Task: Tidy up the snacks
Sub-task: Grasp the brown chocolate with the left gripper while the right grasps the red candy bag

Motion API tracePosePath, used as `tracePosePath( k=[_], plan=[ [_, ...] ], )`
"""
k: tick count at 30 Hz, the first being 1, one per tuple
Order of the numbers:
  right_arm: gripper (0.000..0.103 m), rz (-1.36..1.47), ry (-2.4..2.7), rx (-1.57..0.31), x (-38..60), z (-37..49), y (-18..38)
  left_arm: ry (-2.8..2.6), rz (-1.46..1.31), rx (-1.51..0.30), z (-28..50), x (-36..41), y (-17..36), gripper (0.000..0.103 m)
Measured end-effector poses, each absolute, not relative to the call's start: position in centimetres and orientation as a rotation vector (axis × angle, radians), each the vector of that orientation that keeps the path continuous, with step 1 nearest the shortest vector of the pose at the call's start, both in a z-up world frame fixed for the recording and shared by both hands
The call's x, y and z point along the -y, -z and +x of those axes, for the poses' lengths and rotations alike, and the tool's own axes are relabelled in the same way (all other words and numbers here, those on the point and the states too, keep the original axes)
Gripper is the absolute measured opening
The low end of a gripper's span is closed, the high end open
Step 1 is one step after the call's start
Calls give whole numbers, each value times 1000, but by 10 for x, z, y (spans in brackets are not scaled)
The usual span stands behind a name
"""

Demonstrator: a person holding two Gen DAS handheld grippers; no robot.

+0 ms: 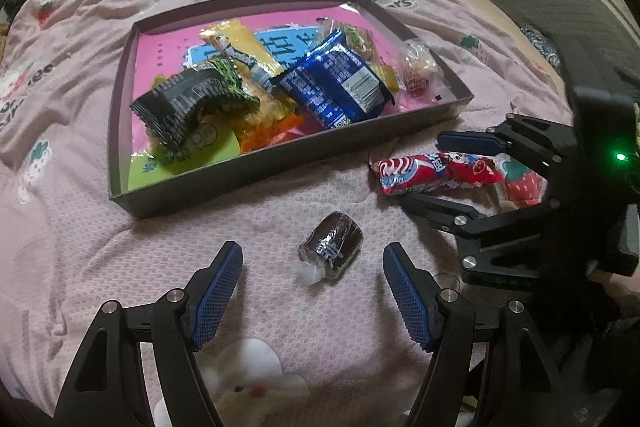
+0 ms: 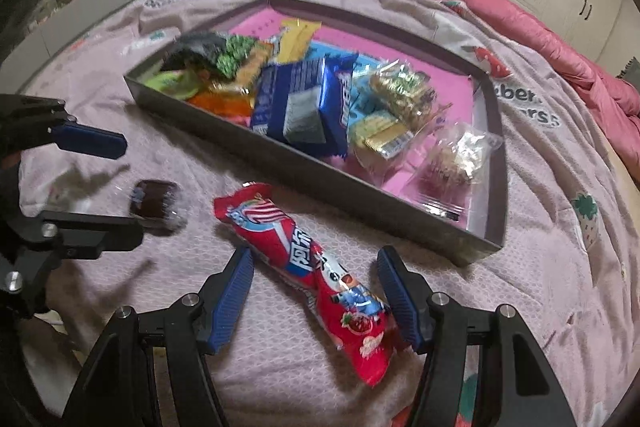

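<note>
Shallow dark tray is set on the bed, piled with wrapped snacks: blue pack, black-green pack, yellow bar. Two snacks are left outside on the bedspread: red wrapped bar lying flat near the tray's front wall, small dark wrapped roll beside it.

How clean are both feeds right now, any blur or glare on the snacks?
Left wrist view: sharp, dim light; brown wrapped candy crisp, glare on the blue packet. Right wrist view: motion blur smears the candy and the tray's far snacks; red packet readable. Fisheye bends both.
</note>
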State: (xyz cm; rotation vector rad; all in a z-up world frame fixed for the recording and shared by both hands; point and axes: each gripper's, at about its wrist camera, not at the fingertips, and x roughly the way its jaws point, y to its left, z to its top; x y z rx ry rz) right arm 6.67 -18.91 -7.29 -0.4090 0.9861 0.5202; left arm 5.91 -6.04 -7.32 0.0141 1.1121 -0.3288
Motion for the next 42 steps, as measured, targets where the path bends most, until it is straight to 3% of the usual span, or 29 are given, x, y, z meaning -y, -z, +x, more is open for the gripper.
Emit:
tracePosePath(
  k=[5,7,13,14,19,42],
  plan=[
    [51,-392,-568,-1002,186,71,78,328,13,-1127,64,61,80,75],
    [38,-377,-596,-1008,185,69,78,329,12,-1130,65,61,82,75],
    [24,-314,-630,-1016,187,67,74,337,-16,-1133,70,60,87,72],
    [24,-300,-630,-1016,188,67,74,336,-20,-1134,71,60,87,63],
    [22,-220,-654,-1019,193,67,69,369,-24,-1137,72,64,88,38],
    [21,-59,-708,-879,205,62,35,337,-56,-994,64,54,45,37]
  ],
)
